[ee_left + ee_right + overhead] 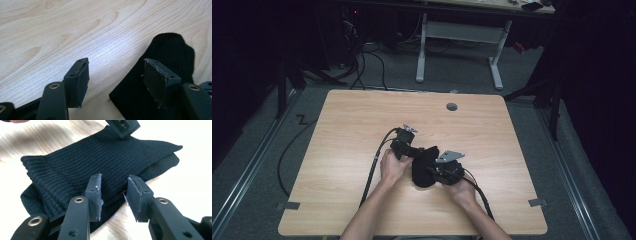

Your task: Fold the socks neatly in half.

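Observation:
Black ribbed socks lie folded in a flat stack on the wooden table, near its front middle. In the right gripper view the socks lie just beyond my right gripper, whose jaws stand apart over the stack's near edge without pinching it. My left gripper is open, one jaw over bare wood and the other above the socks. From above, the left gripper meets the stack from the left and the right gripper from the right. A left gripper finger hangs over the far edge.
A round grey grommet sits near the table's far edge. Cables trail from both grippers off the front edge. Tape marks lie at the front corners. Another desk's white frame stands beyond the table on the dark floor.

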Demonstrator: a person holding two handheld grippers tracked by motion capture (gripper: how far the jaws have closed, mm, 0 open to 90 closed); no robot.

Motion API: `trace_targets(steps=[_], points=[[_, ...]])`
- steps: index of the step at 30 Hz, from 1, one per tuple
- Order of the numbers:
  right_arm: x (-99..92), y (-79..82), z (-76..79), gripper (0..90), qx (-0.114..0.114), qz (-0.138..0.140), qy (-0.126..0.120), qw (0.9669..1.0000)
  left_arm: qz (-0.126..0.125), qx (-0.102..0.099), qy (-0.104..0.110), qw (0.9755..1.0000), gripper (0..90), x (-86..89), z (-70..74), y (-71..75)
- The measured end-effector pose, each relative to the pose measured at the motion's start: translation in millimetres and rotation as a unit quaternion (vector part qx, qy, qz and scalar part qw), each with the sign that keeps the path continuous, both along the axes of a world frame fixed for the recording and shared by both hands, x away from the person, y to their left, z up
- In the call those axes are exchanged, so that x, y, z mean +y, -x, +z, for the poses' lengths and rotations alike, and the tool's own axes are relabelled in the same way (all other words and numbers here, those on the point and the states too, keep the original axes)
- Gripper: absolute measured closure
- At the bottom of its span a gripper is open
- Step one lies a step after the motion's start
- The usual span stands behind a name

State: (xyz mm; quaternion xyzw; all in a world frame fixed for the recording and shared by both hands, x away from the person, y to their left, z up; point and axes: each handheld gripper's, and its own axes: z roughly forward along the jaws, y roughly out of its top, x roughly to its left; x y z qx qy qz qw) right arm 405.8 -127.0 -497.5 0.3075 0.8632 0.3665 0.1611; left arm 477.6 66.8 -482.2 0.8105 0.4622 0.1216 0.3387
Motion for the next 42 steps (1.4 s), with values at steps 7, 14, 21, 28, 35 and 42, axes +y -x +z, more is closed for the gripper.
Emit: trace_targets(steps=[7,14,21,28,35,42], points=[[-5.8,-1.4,-1.5,64.0,0.011,0.004,-0.014,0.9998,-0.017,0.005,-0.013,0.9998,37.9,-1.7,-6.0,-2.2],[-10.9,-1.5,-0.8,63.9,0.012,0.004,-0.010,0.9999,-0.030,0.005,-0.027,0.9992,38.4,-0.9,-5.0,-1.2],[-7.7,0.2,1.5,64.1,0.008,-0.001,0.004,1.0000,-0.044,0.020,-0.014,0.9987,48.1,1.1,-1.9,1.9],[-4.2,2.8,3.6,64.2,0.002,-0.006,0.021,0.9998,-0.049,0.010,-0.006,0.9987,50.4,3.0,-5.2,7.5],[-4.2,2.2,10.5,63.1,0.003,-0.013,0.006,0.9999,-0.064,-0.008,0.016,0.9978,69.0,3.0,-9.9,13.3],[6.8,8.7,20.6,66.0,0.007,0.006,-0.032,0.9994,-0.077,-0.005,0.014,0.9970,80.1,1.7,-8.6,13.5]])
